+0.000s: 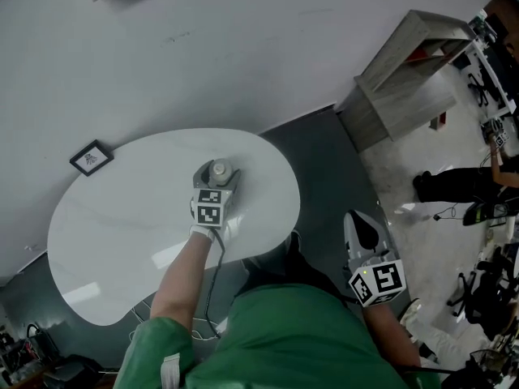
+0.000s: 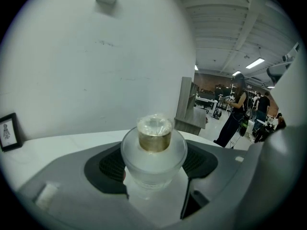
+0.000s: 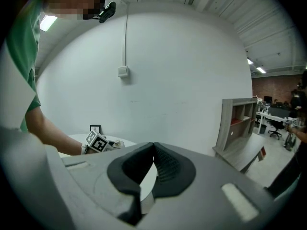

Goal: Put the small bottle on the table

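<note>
Your L gripper (image 1: 216,178) clamps the bottle (image 2: 154,143) upright over the table (image 1: 122,217) middle, prob. to stand it; R gripper (image 3: 152,169), shut and empty, hangs clear off the right.

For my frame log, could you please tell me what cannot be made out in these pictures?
Base of the small bottle: left gripper view, hidden by the left gripper; contact with the table unclear.
Its label: same view, blurred.
Image in the framed picture: head view, too small.

The small frosted glass bottle (image 2: 154,143) is sitting between the left gripper's (image 1: 216,174) jaws over the white oval table (image 1: 122,233); a black-framed picture (image 1: 91,158) is standing at its far-left edge.
</note>
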Motion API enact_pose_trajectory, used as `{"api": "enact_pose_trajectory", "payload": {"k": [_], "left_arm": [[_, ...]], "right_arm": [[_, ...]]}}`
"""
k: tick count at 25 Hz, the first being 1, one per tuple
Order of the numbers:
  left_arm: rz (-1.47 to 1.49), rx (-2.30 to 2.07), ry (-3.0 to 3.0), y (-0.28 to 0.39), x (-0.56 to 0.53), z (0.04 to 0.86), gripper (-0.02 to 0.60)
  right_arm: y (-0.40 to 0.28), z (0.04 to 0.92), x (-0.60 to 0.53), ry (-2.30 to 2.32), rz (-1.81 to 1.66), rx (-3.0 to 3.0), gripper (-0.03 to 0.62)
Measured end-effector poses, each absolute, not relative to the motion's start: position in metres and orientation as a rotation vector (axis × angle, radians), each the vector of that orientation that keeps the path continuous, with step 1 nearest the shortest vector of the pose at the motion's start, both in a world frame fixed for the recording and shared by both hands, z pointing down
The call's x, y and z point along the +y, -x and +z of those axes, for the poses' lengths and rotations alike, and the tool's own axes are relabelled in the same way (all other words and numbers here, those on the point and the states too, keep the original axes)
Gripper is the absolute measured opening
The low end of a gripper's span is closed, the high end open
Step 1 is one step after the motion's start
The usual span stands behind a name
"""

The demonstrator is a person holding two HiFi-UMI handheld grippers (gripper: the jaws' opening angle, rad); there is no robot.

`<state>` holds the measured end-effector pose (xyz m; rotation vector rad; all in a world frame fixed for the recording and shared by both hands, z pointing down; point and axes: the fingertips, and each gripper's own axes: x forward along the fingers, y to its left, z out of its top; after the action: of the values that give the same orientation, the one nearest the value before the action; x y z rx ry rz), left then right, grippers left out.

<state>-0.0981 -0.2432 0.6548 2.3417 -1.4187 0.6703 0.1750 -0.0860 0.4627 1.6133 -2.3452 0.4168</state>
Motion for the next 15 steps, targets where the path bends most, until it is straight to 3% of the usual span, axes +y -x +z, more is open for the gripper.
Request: {"api": "enact_pose_trajectory", "payload": {"k": [15], "left_arm": [[0.683,-1.407,-2.312,0.102,-0.25,0.68,0.345]], "right_arm": [[-0.165,0.462,-0.083,-1.596,0.437,-2.326,0.002]]}}
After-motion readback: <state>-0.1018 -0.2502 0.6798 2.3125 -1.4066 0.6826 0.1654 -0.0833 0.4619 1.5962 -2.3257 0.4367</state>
